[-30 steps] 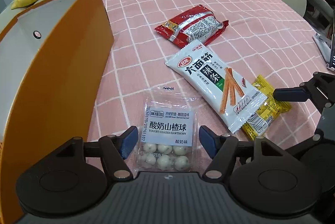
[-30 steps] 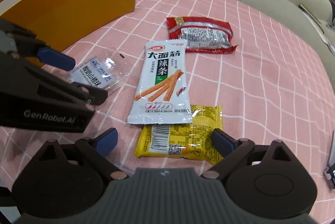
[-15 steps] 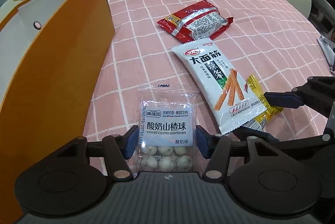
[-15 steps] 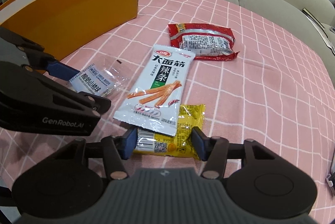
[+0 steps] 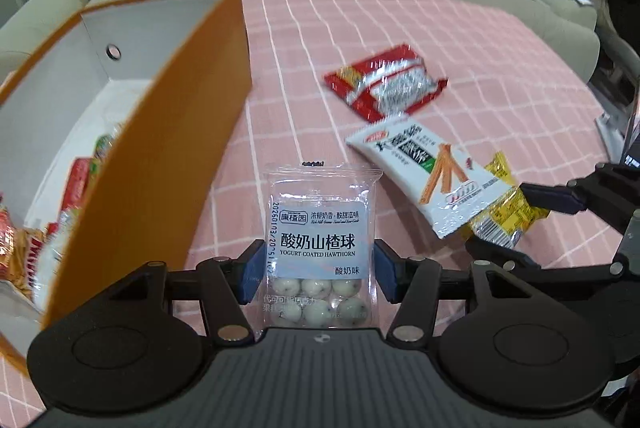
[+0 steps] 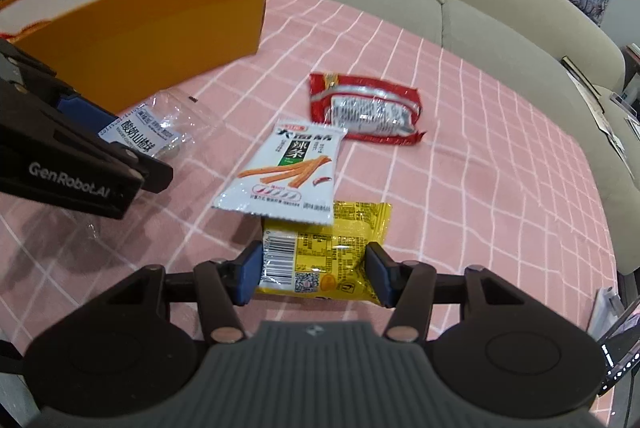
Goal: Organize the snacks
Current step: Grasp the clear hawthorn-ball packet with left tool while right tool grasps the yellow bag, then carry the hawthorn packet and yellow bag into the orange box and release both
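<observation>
Two tools are clamped on snacks: the left tool [image 5: 316, 274] grips the clear hawthorn-ball pack [image 5: 318, 228], the right tool [image 6: 312, 272] the yellow packet [image 6: 320, 254].

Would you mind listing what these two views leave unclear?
- Orange cardboard box contents: left wrist view, near wall hides most.
- Yellow foil snack packet: right wrist view, far end under the white spicy-strip packet.
- Red foil packet print: blurred, too small.
</observation>
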### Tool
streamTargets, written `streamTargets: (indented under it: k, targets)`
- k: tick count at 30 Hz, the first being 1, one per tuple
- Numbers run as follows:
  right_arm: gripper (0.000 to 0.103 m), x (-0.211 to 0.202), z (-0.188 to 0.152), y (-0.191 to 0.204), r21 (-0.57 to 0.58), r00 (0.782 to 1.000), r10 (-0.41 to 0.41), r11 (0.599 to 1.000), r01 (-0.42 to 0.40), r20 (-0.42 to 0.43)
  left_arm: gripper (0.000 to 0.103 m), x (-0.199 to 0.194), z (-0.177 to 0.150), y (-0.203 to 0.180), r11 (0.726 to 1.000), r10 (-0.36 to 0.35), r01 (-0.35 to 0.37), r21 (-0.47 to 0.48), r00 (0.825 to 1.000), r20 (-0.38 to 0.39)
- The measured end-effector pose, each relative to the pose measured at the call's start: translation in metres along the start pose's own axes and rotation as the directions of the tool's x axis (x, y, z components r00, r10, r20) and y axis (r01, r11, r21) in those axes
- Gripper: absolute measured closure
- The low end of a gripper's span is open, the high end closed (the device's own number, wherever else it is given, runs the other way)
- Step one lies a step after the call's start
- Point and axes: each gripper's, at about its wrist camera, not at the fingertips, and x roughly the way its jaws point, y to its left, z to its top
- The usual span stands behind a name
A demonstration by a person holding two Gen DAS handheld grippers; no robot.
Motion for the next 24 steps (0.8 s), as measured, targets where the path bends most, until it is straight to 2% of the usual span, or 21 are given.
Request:
streamTargets:
  k: [8,14,24]
  targets:
    - [0.050,-0.026,0.001,0.005,0.019,0.999,0.025,1.000,-0.025,0.021,0.039,-0.031,0.012,0.004,1.000,-0.005,0.007,-0.026,0.999,0.046]
    - [0.050,-0.046,0.000,0.012,0.018,0.998,0.042,0.999,-0.043,0.045,0.039,-0.050,0.008,0.006,0.999,-0.012,0.015,-0.042,0.998,0.068]
    - [0.050,-0.075,0.021,0.021,0.029,0.989,0.071,0.997,-0.075,0.130,0.039,-0.086,0.005,0.020,0.997,-0.012,0.023,-0.080,0.992,0.128]
